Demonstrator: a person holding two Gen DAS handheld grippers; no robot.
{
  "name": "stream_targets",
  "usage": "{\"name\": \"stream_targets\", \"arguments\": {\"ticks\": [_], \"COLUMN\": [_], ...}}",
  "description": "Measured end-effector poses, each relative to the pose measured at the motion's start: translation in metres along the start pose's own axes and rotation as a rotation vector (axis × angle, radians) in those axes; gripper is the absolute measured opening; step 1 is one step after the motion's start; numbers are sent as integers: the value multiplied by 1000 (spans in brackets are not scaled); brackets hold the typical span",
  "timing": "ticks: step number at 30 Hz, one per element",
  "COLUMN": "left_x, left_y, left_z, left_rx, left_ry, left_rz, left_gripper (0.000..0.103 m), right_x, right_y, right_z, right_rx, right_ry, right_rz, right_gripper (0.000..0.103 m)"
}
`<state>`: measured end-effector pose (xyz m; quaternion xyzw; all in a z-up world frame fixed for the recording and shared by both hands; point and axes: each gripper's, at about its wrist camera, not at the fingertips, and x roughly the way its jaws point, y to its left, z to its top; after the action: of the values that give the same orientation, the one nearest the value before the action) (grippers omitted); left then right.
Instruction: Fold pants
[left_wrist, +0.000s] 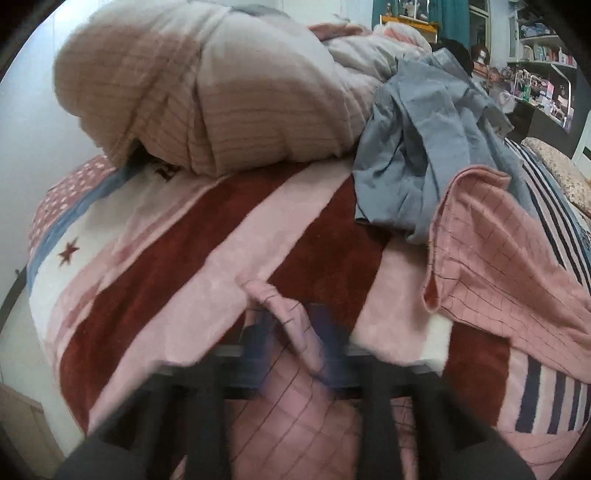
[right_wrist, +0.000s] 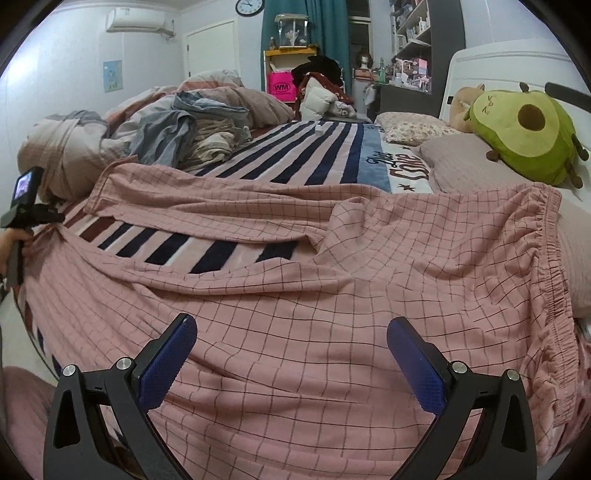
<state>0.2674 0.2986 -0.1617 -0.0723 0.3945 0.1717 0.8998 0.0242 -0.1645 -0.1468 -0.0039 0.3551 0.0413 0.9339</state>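
Note:
Pink checked pants (right_wrist: 332, 280) lie spread across the bed, waistband (right_wrist: 554, 258) at the right, two legs running left. My right gripper (right_wrist: 291, 354) hovers open just above the seat of the pants, blue pads wide apart and empty. In the left wrist view my left gripper (left_wrist: 293, 332) is at a leg's hem (left_wrist: 291, 321). Its blue fingers (left_wrist: 258, 332) are blurred and stand apart, with a fold of the hem rising between them and not visibly pressed. The other leg's hem (left_wrist: 491, 266) lies to the right. The right wrist view shows the left gripper's body (right_wrist: 22, 210) in a hand at far left.
A striped blanket (left_wrist: 177, 251) covers the bed. A rolled beige quilt (left_wrist: 207, 96) and grey cloth (left_wrist: 424, 147) are heaped beyond the left gripper. Pillows (right_wrist: 476, 162) and a green avocado plush (right_wrist: 524, 129) sit at the head. Shelves and clutter stand behind.

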Motion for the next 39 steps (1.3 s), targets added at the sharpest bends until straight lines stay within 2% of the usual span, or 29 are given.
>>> {"name": "stream_targets", "arguments": {"ticks": [1, 2, 7, 9, 11, 17, 20, 23, 26, 30, 32, 34, 35, 36, 37, 38, 39], "left_x": [-12, -28, -81, -92, -97, -83, -76, -75, -73, -72, -73, -75, -77, -78, -79, -81, -83], "left_y": [1, 3, 14, 18, 18, 18, 13, 8, 4, 1, 3, 4, 4, 4, 3, 4, 4], "left_z": [-3, -7, -38, -57, -76, -119, -126, -129, -125, -124, -124, -125, -125, -125, -125, -125, -125], "left_rx": [-3, -2, -53, -88, -100, -168, -180, -183, -179, -179, -190, -189, -181, -172, -159, -150, -150], "left_ry": [-30, -57, -55, -31, -3, 92, 100, 97, 101, 103, 100, 99, 97, 98, 104, 105, 103], "left_rz": [-10, -38, -144, -190, -199, -217, -230, -218, -225, -222, -227, -230, -233, -242, -253, -267, -287], "left_gripper": [75, 75, 78, 82, 83, 83, 83, 83, 83, 83, 82, 68, 63, 44, 20, 10, 5], "right_x": [-1, -3, -19, -29, -38, -77, -85, -87, -89, -81, -76, -70, -68, -67, -67, -70, -75], "right_y": [0, -1, -14, -23, -35, -103, -136, -158, -172, -176, -169, -157, -155, -154, -155, -159, -165], "right_z": [0, 0, -3, -6, -11, -35, -52, -70, -85, -89, -85, -80, -77, -75, -73, -72, -72], "right_rx": [0, 3, 31, 44, 58, 154, 186, 197, 246, 330, 339, 326, 324, 327, 339, 368, 415], "right_ry": [-4, -8, -40, -56, -67, -73, -39, 10, 12, 17, 10, 13, 18, 25, 21, 5, -21], "right_rz": [-4, -6, 3, -4, -24, -189, -295, -344, -277, -101, -32, -24, -54, -113, -128, -110, -68], "right_gripper": [103, 103, 103, 103, 103, 103, 103, 103, 103, 102, 87, 46, 34, 10, 8, 8, 7]}}
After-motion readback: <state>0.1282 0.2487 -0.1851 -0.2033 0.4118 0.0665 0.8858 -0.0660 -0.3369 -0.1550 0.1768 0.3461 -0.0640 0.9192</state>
